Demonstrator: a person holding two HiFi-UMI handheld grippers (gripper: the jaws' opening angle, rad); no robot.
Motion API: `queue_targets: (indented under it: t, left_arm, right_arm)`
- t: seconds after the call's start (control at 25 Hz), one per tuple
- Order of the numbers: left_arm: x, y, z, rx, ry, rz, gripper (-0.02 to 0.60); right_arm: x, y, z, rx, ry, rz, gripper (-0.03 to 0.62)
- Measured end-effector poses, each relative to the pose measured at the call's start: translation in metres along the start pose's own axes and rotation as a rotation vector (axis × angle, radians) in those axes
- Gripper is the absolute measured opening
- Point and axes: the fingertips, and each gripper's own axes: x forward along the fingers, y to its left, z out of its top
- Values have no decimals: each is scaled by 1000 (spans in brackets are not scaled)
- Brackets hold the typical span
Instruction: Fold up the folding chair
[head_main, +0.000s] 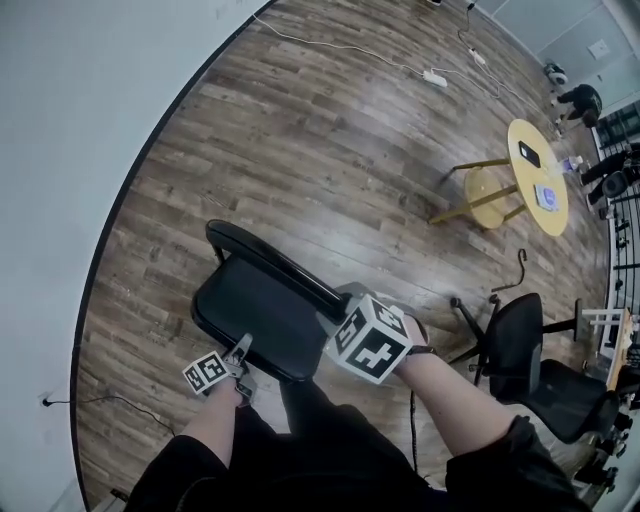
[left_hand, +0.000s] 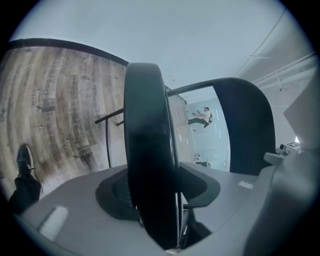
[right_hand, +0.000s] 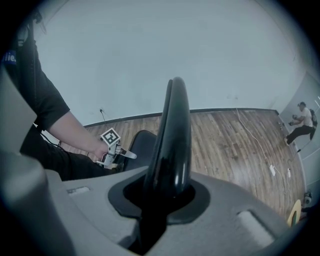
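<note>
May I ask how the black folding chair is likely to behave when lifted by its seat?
Probably stiff: the folding chair has a thin metal frame. Its seat likely pivots upward rather than lifting everything. The glossy backrest may slip.

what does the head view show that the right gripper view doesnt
Only the head view: the office chair and the marker cube, which covers the right gripper's jaws from above.
Only the right gripper view: the right gripper seen along its jaws, which are shut on the backrest edge.
Both: the seat, the left gripper at its edge, the wood floor and the white cable.
</note>
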Motion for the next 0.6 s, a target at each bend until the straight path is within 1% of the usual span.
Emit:
queue_targets:
  t: [0.36, 0.6]
  left_arm:
    - [8, -26, 5, 27, -7, 16, 213]
    - [12, -38, 9, 33, -17, 57, 213]
  right_arm:
    - [-3, 4, 3, -22, -1, -16, 64]
    - [-5, 15, 6, -52, 4, -33, 66]
